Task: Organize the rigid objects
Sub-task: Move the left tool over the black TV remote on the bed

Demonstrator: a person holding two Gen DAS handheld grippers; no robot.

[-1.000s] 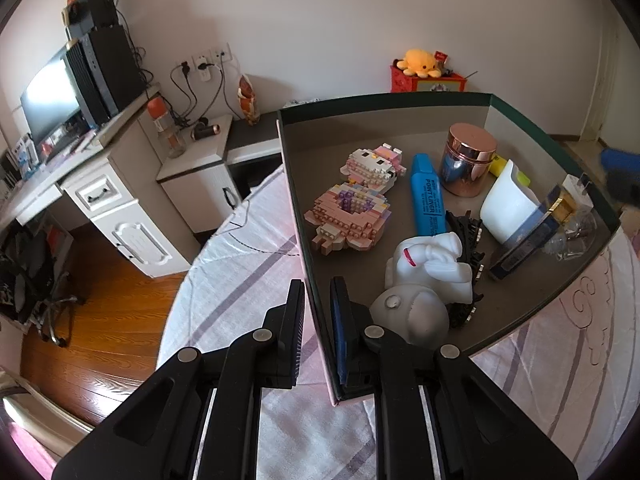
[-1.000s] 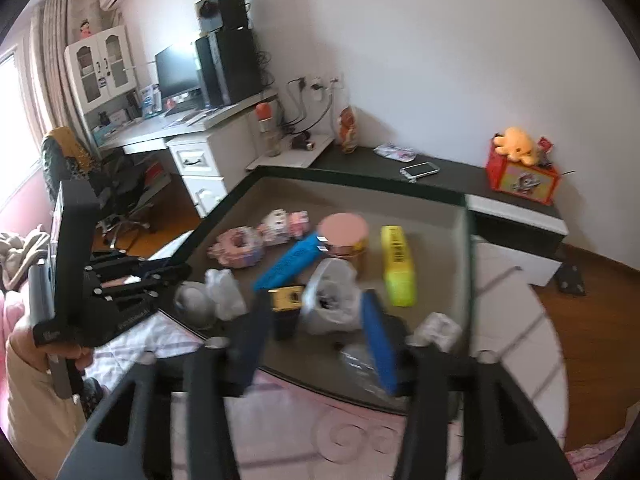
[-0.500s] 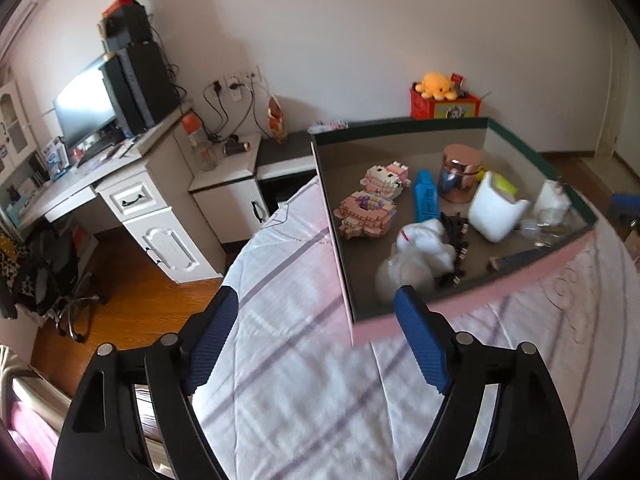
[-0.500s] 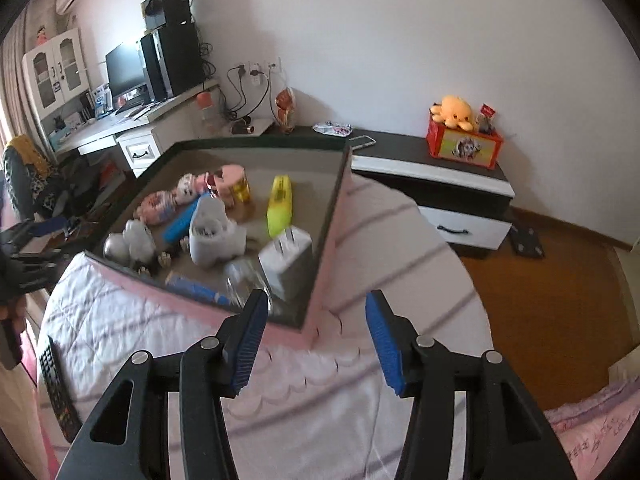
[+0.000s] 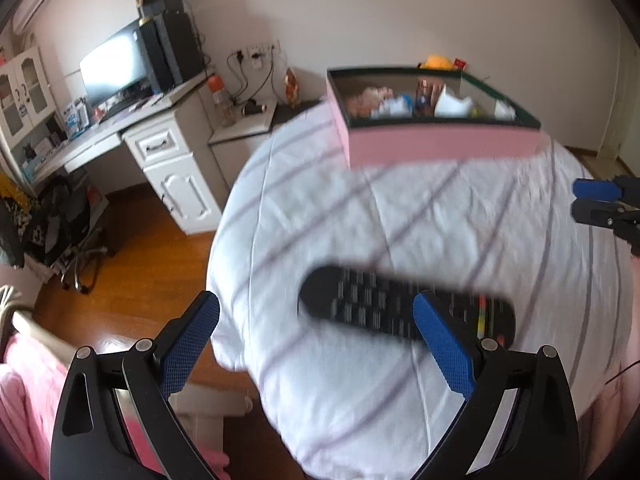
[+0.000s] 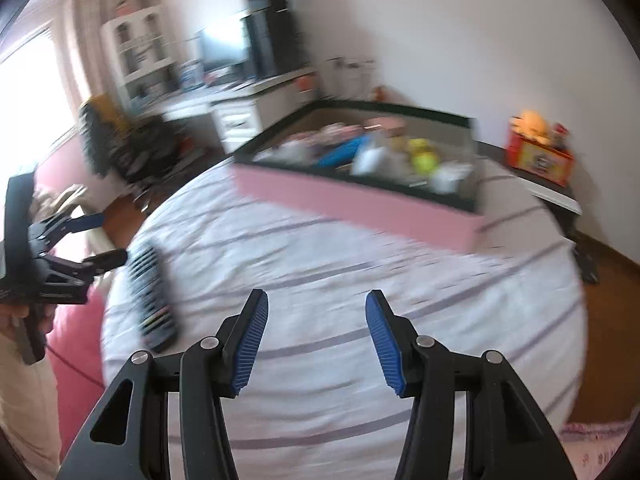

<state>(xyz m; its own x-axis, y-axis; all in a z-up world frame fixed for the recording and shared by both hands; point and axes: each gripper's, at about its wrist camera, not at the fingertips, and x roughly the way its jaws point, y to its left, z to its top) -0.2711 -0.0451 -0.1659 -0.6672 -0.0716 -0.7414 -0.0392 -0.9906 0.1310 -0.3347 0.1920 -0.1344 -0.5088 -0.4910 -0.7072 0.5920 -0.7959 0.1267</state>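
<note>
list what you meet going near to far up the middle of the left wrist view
left tongs → remote → bedsheet → pink box → toys in the box → wall

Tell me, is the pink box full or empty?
Full: the pink box holds many small things inside, blurred here, lying below its dark rim.

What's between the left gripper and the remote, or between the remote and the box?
Nothing visible. The left gripper is open just above the remote, which lies flat on the bedspread. Only bare striped bedspread lies between the remote and the pink box. The right gripper hangs open off to the side.
</note>
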